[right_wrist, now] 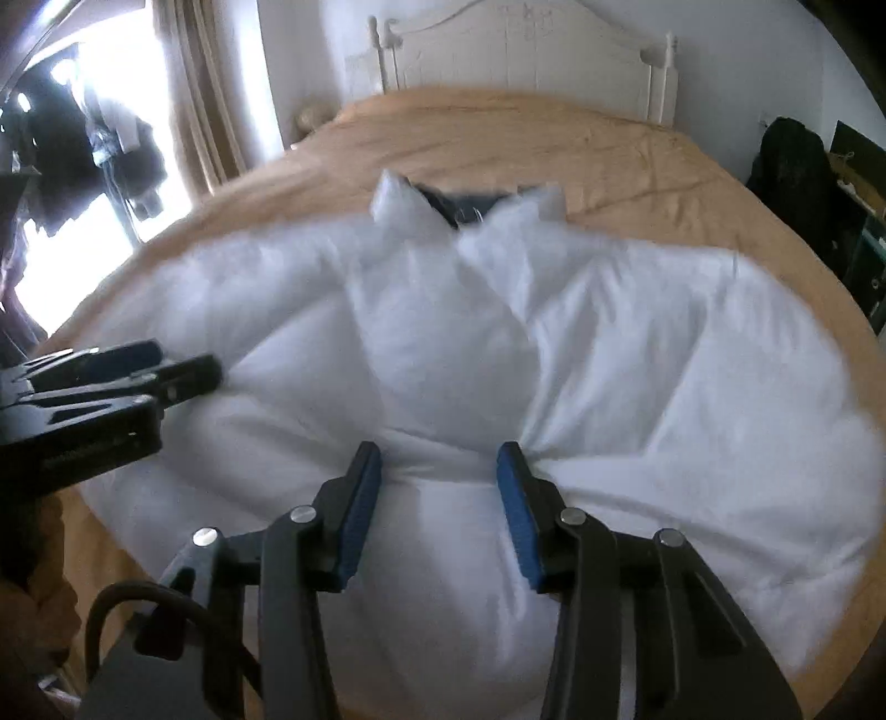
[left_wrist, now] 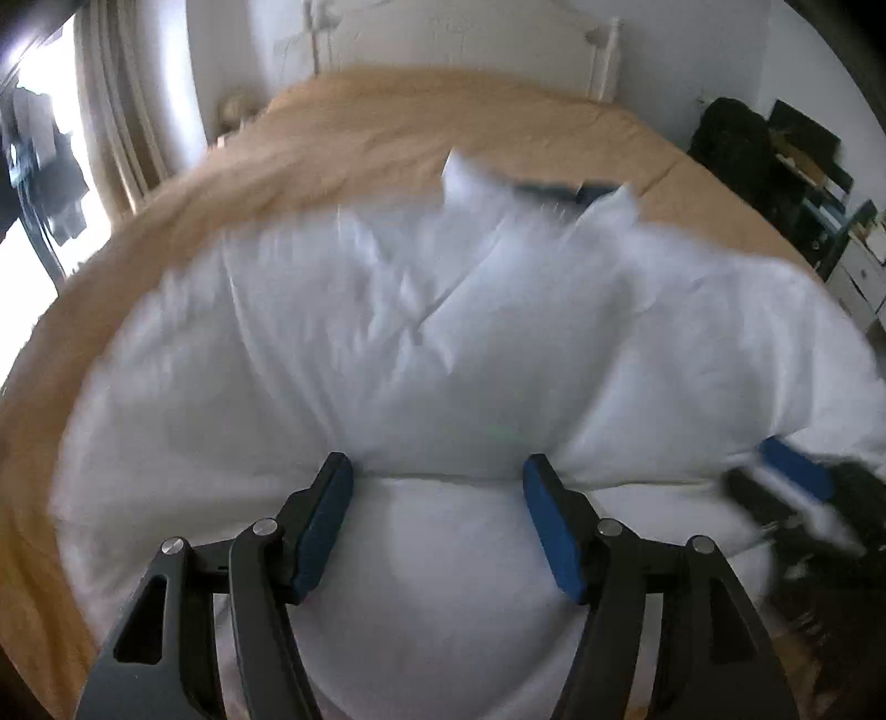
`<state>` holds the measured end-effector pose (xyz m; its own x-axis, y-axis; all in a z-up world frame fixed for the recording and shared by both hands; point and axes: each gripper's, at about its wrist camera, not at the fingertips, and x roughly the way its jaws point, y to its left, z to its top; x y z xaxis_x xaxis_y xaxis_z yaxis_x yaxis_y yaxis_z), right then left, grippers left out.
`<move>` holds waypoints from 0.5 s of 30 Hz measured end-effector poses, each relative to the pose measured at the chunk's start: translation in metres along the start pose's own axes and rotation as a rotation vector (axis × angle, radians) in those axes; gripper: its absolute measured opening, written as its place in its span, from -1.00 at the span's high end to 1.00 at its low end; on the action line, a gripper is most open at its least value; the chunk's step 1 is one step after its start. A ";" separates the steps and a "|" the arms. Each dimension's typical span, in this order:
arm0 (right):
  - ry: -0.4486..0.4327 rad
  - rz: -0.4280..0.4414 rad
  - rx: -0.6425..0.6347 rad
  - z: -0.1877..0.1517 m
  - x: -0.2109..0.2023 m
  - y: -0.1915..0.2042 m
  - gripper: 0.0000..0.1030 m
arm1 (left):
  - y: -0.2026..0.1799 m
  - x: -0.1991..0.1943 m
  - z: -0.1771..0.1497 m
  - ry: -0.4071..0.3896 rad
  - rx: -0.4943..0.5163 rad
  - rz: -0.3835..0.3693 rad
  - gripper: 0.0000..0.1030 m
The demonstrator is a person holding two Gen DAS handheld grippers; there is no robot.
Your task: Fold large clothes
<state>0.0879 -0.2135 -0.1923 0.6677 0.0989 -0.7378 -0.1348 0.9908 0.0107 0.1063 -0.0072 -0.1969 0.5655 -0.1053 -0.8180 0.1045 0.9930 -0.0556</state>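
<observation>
We have the white garment spread across the tan bed, filling the middle of both frames, with its two collar points standing up toward the headboard at top centre; laid flat like this it is ready for folding.

Our left gripper sits at lower centre of its view with jaws fairly wide, and a puffed ridge of cloth bulges between the blue pads. The cloth puckers at both tips, but blur keeps us from telling whether they pinch it.

Our right gripper has its jaws set narrower, with a gathered hump of cloth between them and creases fanning from the right tip; we judge it is bunching the near hem to lift.

We can read no label or writing anywhere.
</observation>
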 end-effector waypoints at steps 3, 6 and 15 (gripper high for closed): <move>-0.028 -0.098 -0.060 -0.010 -0.003 -0.012 0.16 | 0.010 0.001 -0.006 -0.034 0.013 0.027 -0.29; -0.029 -0.137 0.043 -0.009 -0.013 -0.046 0.38 | 0.020 0.003 -0.006 -0.033 -0.006 0.024 -0.30; -0.041 -0.079 0.021 0.045 0.010 -0.024 0.56 | 0.013 0.012 -0.003 -0.039 0.003 0.059 -0.35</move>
<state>0.1309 -0.2323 -0.1691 0.7051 0.0239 -0.7087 -0.0659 0.9973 -0.0320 0.1120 0.0044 -0.2089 0.6024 -0.0486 -0.7967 0.0724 0.9974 -0.0061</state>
